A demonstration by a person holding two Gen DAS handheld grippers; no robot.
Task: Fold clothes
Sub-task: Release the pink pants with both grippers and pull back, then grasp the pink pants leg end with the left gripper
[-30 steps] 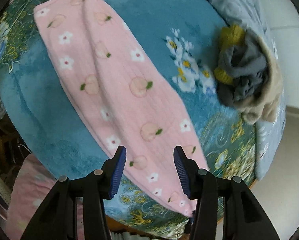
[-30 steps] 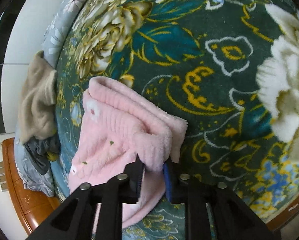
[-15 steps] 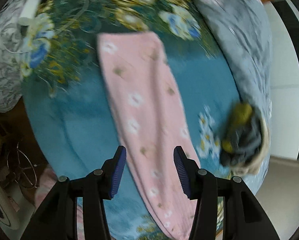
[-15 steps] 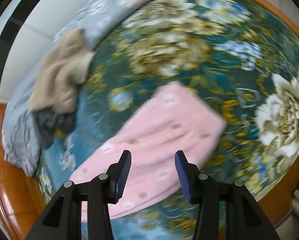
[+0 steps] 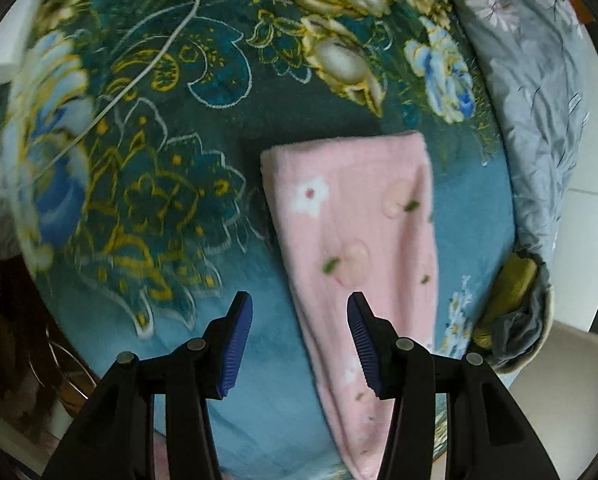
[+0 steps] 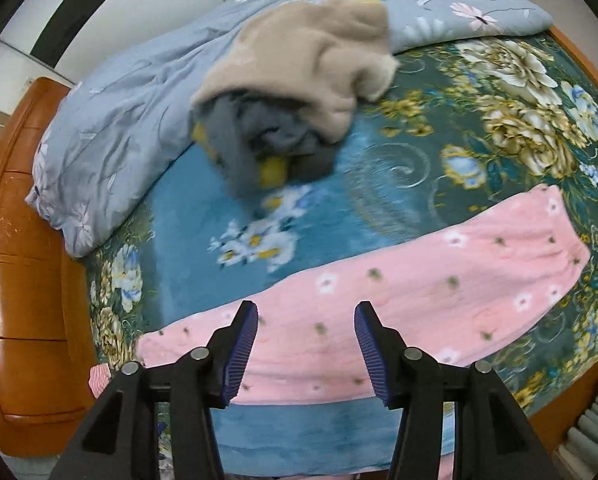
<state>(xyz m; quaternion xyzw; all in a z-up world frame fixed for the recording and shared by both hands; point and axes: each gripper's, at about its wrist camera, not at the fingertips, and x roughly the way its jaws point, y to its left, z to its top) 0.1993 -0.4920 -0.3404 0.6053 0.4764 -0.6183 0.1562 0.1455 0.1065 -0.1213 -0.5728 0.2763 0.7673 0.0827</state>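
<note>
L claw [image 5: 299,344]: my jaws were apart, empty, above the bed near pink garment's long edge.
R claw [image 6: 306,346]: jaws apart, empty, over the garment's mid strip.
Pink garment [image 6: 379,312]: lay flat, long folded strip on blanket [image 6: 339,208].
Clothes pile [image 6: 295,92]: beige/grey heap, well apart, by grey quilt [image 6: 119,120].
Room: bare blanket between strip & pile.

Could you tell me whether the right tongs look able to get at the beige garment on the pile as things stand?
Probably yes. The right tongs are open and empty, the beige garment lies on top of the pile with nothing covering it, and only the flat pink cloth and open blanket lie between.
</note>
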